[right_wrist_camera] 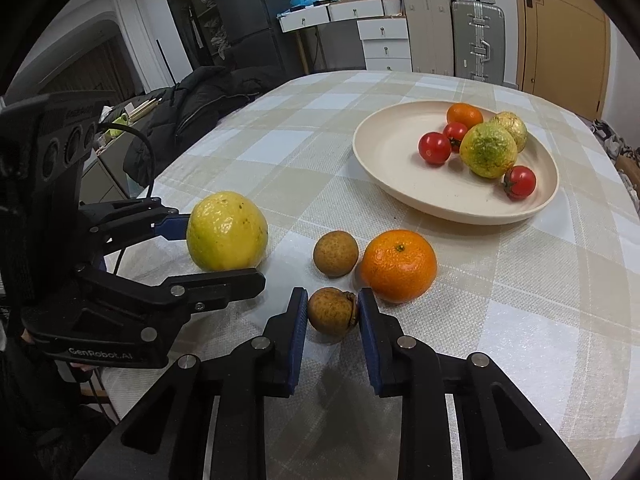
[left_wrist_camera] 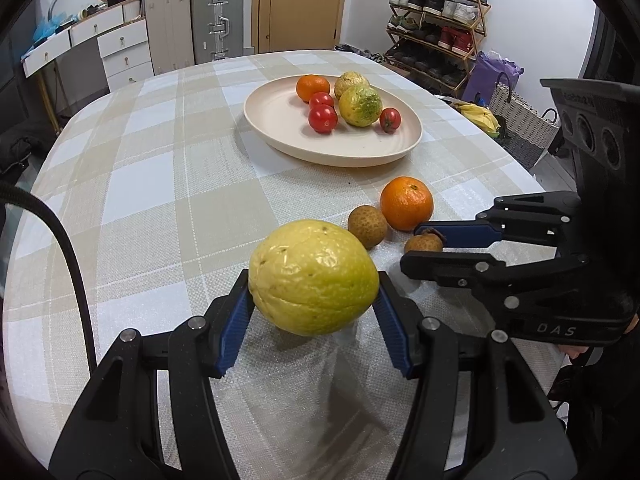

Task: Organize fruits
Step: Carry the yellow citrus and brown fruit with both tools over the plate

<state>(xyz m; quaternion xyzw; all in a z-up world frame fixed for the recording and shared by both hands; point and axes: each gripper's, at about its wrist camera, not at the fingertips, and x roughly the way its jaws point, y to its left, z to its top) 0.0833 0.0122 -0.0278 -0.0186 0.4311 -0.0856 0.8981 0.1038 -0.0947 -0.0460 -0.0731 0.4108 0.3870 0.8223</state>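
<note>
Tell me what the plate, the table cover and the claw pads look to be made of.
Plate: cream, matte, faintly speckled, probably plastic or fibre composite rather than glazed ceramic. Table cover: woven fabric or textured vinyl, with a visible weave and beige-white checks. Pads of the left claw: blue, ribbed, likely rubber or soft plastic, set on black hard-plastic fingers.

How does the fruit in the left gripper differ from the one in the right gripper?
The yellow fruit is much larger than the brown fruit. The yellow fruit has waxy, dimpled skin; the brown fruit is dull and speckled, with a cracked shell edge. The left gripper stands wide around its fruit; the right gripper is nearly closed. Both are roundish and gripped at the sides.
</note>
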